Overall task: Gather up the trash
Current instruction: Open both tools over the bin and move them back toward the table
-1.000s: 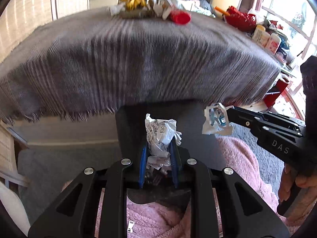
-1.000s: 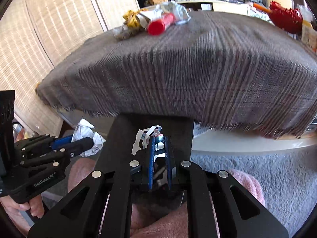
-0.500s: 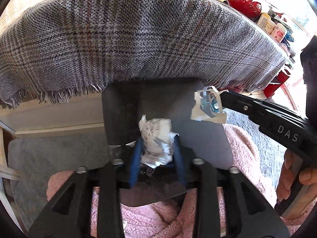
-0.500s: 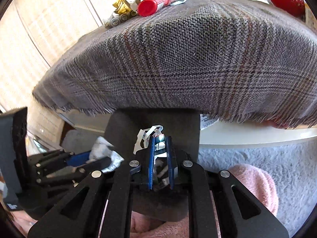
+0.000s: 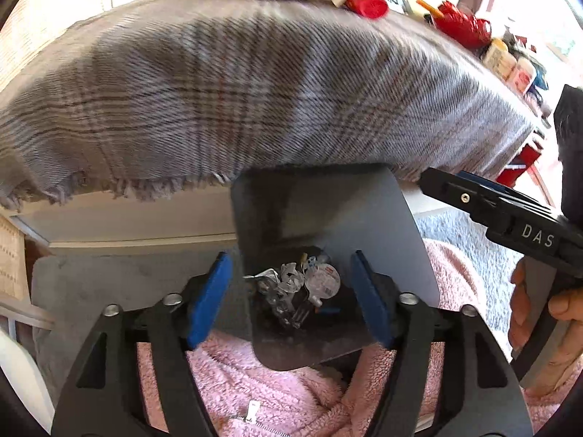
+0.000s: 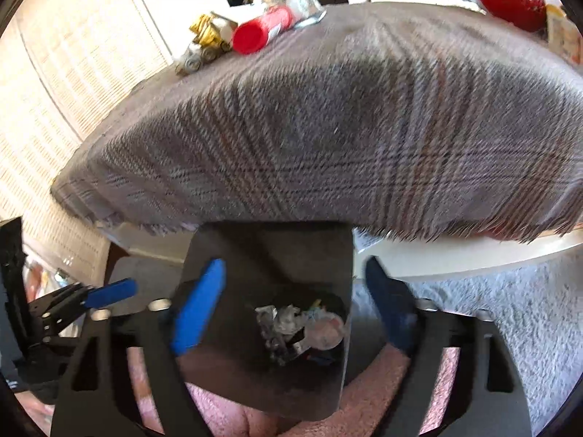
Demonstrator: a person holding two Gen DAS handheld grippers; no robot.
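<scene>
Both of your grippers now stand spread and empty above the dark bin: the left gripper has let go its crumpled paper wad, and the right gripper its white scrap. Both pieces have joined the trash heap at the bin's bottom, so this pair counts as collected. More litter, including a red tube and gold wrappers, lies on the plaid-covered surface, beyond the bin at its far edge. Motion blur smears that litter; individual items in the heap cannot be told apart, and the bin's near rim is hidden by the grippers.
</scene>
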